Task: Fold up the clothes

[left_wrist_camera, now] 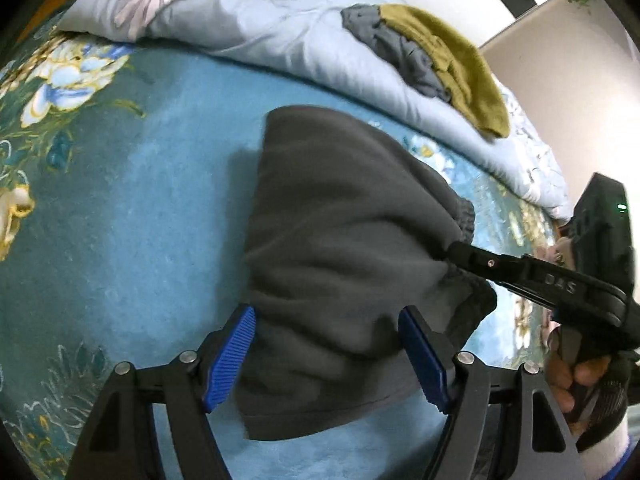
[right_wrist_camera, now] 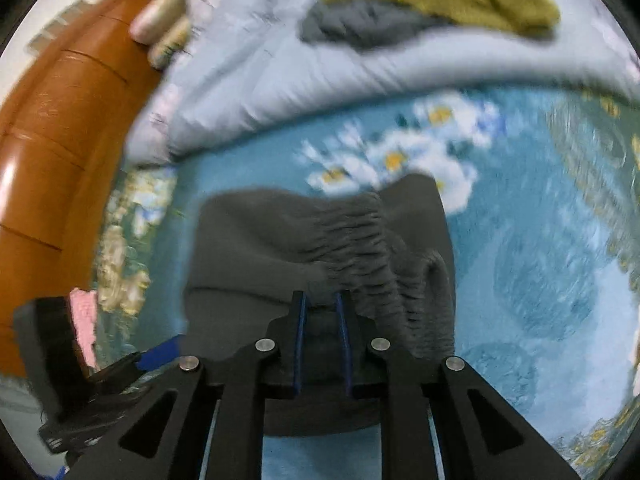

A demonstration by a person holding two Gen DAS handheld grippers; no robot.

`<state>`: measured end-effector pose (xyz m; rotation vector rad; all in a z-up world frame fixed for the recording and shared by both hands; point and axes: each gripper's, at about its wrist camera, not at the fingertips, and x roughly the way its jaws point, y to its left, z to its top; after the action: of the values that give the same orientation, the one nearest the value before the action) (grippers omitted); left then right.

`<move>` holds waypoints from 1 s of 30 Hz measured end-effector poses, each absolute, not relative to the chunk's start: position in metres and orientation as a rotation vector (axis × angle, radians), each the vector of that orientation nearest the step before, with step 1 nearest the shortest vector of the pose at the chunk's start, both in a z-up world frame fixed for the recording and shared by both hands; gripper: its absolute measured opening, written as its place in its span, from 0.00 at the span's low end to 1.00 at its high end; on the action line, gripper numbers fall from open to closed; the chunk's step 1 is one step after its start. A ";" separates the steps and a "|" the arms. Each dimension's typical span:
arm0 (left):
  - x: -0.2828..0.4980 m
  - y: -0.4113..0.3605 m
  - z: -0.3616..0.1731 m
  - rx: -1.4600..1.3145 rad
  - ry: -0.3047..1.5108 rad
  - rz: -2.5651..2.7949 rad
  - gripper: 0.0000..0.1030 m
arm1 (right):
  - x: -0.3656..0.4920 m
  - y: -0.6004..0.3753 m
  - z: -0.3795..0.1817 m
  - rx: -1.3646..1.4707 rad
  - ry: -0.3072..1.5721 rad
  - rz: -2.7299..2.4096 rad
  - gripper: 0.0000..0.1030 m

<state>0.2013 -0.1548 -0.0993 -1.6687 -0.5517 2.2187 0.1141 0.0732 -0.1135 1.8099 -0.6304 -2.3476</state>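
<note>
**Grey fleece garment held over the blue bedspread**

Dark grey fleece garment with a gathered elastic waistband (left_wrist_camera: 340, 248) lies on the blue floral plush bedspread (left_wrist_camera: 152, 184), partly lifted at its waistband end. In the left wrist view its long axis runs from the near hem up and away to a folded far edge, with the ribbed waistband turned toward the right.

The right gripper (left_wrist_camera: 450, 250) reaches in from the right, its black fingers pinched onto the fabric beside the waistband; in its own view (right_wrist_camera: 322, 304) the blue pads stand close together with grey cloth between them. The left gripper (left_wrist_camera: 326, 360) has its blue-padded fingers spread wide, the garment's near part lying between them without being clamped.

Beyond, a pale blue flowered quilt (left_wrist_camera: 248, 20) carries an olive knitted garment (left_wrist_camera: 460, 64) and a crumpled grey cloth (left_wrist_camera: 396, 48), touching each other.
</note>
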 end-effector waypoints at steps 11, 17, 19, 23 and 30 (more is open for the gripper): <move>0.169 -0.195 -0.135 -1.624 -1.027 2.034 0.75 | 0.119 0.131 -0.129 1.759 -0.983 -2.161 0.85; 0.159 -0.191 -0.155 -1.600 -1.143 1.972 0.87 | 0.110 0.143 -0.170 1.866 -1.059 -2.023 0.92; 0.160 -0.192 -0.161 -1.598 -1.186 1.954 0.90 | 0.108 0.145 -0.177 1.843 -1.107 -2.000 0.94; 0.163 -0.192 -0.175 -1.606 -1.267 1.911 1.00 | 0.104 0.146 -0.192 1.820 -1.208 -1.976 1.00; 0.163 -0.184 -0.165 -1.603 -1.277 1.915 0.94 | 0.111 0.140 -0.187 1.809 -1.287 -2.023 0.94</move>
<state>0.1628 -0.1835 -0.1653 -1.6035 -1.2767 1.9154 0.1106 0.1402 -0.1866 1.8087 -1.2868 -2.0230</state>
